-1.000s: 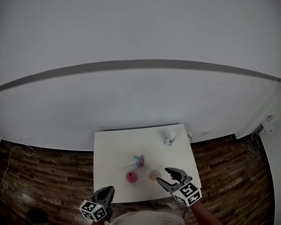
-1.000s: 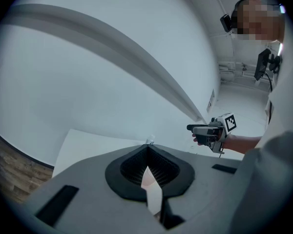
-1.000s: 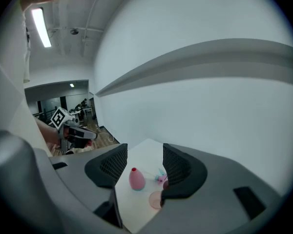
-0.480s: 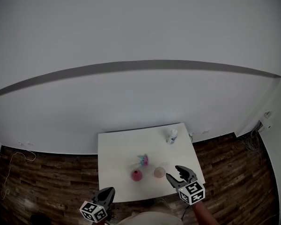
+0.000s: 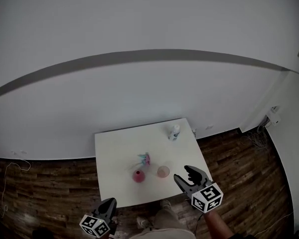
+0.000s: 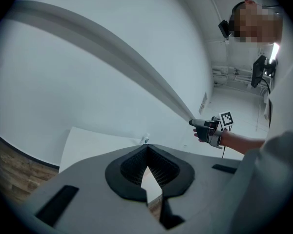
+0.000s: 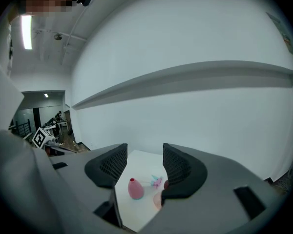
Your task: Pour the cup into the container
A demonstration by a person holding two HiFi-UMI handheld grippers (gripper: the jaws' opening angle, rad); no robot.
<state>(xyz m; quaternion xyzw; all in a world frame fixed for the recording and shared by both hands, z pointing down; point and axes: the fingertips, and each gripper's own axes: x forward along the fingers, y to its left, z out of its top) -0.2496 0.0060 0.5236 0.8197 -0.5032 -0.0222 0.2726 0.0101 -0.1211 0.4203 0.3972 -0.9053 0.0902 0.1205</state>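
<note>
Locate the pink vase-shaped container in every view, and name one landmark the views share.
Head view: pink container near the table's middle, left of the cup.
Left gripper view: not in it.
Right gripper view: pink container low in the picture, seen through the gap between the jaws.
Shared landmark: the white table.

We find the tabletop (image 5: 114,148) bare along its left side and far edge, so there is free passage there. Three things crowd the near middle: the pink container (image 5: 138,176), the cup (image 5: 163,172) near its right, and a small teal thing (image 5: 145,159) just behind the gap between them. A bottle (image 5: 174,132) stands well apart at the far right corner. The wall (image 5: 139,98) closes the far side. Nothing lies between the right gripper (image 5: 183,175) and the cup.
</note>
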